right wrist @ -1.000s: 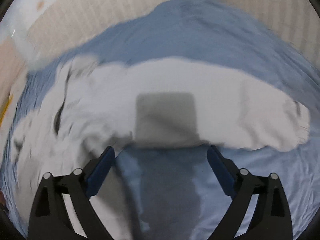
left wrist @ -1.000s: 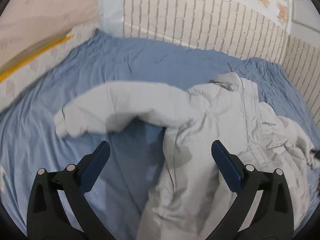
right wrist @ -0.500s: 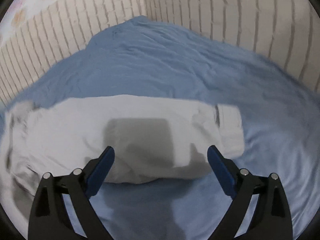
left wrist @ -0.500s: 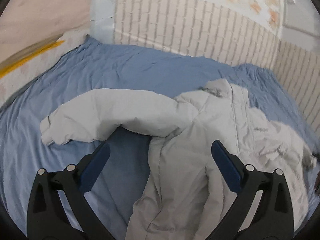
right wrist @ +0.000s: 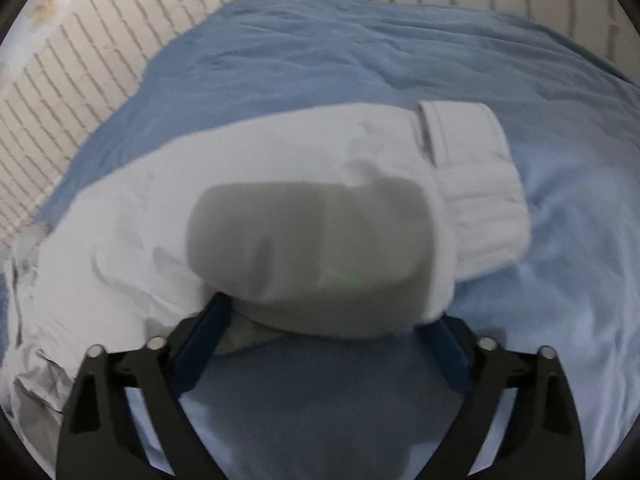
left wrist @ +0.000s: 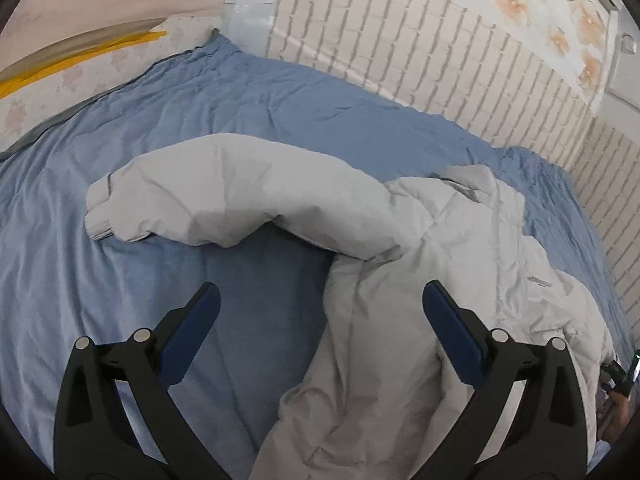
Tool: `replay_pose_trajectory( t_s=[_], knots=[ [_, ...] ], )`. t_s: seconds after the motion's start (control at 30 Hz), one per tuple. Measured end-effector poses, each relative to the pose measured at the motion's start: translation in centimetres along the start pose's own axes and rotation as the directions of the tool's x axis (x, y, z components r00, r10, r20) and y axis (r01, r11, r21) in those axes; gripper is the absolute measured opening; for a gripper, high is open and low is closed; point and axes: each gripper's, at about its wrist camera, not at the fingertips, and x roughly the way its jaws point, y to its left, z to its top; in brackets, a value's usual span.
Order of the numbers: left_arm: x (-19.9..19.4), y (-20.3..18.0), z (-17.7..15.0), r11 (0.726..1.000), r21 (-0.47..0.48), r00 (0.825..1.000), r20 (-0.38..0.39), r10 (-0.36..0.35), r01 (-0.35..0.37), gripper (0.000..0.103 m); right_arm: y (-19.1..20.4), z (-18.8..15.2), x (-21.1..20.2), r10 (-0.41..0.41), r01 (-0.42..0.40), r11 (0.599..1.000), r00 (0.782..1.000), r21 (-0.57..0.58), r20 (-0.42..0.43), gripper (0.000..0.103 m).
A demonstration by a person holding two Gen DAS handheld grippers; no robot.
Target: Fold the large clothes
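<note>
One pale grey jacket (left wrist: 420, 280) lies spread on a blue bedsheet (left wrist: 280, 112), its one outstretched sleeve (left wrist: 224, 204) reaching left to a ribbed cuff (left wrist: 98, 220) that rests on the sheet. In the left wrist view, the left gripper (left wrist: 320, 304) hangs above the bed with its jaws wide apart and nothing between them: one blue pad (left wrist: 188, 336) stands over bare sheet, the other over the jacket's body. Behind the bed run two brick-pattern walls (left wrist: 400, 52) meeting at a corner, with flower-patterned wallpaper (left wrist: 520, 0) above. At the far right edge of that view a small dark object shows, too cut off to identify.

In the right wrist view, the right gripper (right wrist: 324, 320) has just been closing its jaws, which now stand at middling width with the jacket's second sleeve (right wrist: 280, 208) between them. The fabric covers both fingertips, and the picture is blurred, so whether the pads press on it cannot be told. This sleeve's ribbed cuff (right wrist: 480, 204), with one strap tab (right wrist: 460, 128) above it, lies to the right on the sheet.
</note>
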Motion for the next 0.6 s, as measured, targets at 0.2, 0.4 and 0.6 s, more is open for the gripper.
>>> replay_pose_trajectory(
  t_s=[0.2, 0.4, 0.6],
  knots=[
    [0.8, 1.9, 0.2, 0.998, -0.060, 1.000, -0.008, 0.011, -0.012, 0.100, 2.1, 3.3, -6.1, -0.048, 0.049, 0.999, 0.978, 0.004, 0.203, 0.011],
    [1.5, 2.1, 0.7, 0.997, -0.079, 1.000, -0.011, -0.004, 0.003, 0.100, 12.3, 4.8, -13.5, 0.026, 0.057, 0.978, 0.922, -0.201, 0.386, 0.010],
    [0.9, 0.2, 1.1, 0.998, -0.011, 0.998, -0.012, -0.063, 0.063, 0.100, 29.0, 0.7, -15.5, 0.239, -0.035, 0.865, 0.906, -0.501, 0.349, 0.010]
  ],
)
